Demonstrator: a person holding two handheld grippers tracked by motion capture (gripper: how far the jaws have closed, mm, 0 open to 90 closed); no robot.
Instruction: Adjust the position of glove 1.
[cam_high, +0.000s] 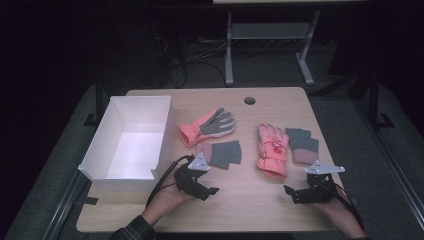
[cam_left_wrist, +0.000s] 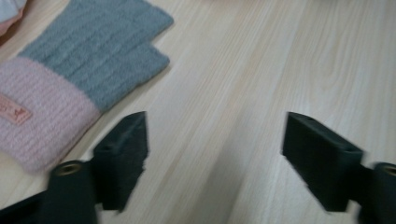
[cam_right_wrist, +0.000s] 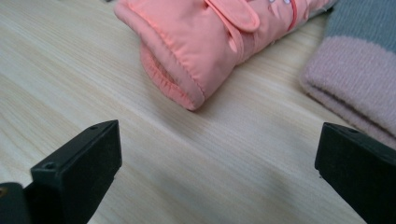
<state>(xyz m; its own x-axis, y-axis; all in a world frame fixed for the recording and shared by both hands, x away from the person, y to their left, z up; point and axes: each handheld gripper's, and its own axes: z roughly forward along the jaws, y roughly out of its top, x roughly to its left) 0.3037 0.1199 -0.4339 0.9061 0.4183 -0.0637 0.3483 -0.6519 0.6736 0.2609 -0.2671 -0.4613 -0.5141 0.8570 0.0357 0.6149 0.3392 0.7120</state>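
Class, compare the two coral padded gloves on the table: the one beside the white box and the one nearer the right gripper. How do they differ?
The coral glove by the box lies grey palm up, angled, fingers toward the table's far right; the coral glove near the right gripper shows its coral back with a strap, fingers pointing away from the person. The first sits farther from the person, the second closer. Both are padded and have a grey-and-pink knit glove beside them.

Knitted gloves (cam_left_wrist: 70, 79) — grey with pink cuffs; padded gloves (cam_right_wrist: 210, 42) — coral, perhaps grey-palmed; white box (cam_high: 112, 140).
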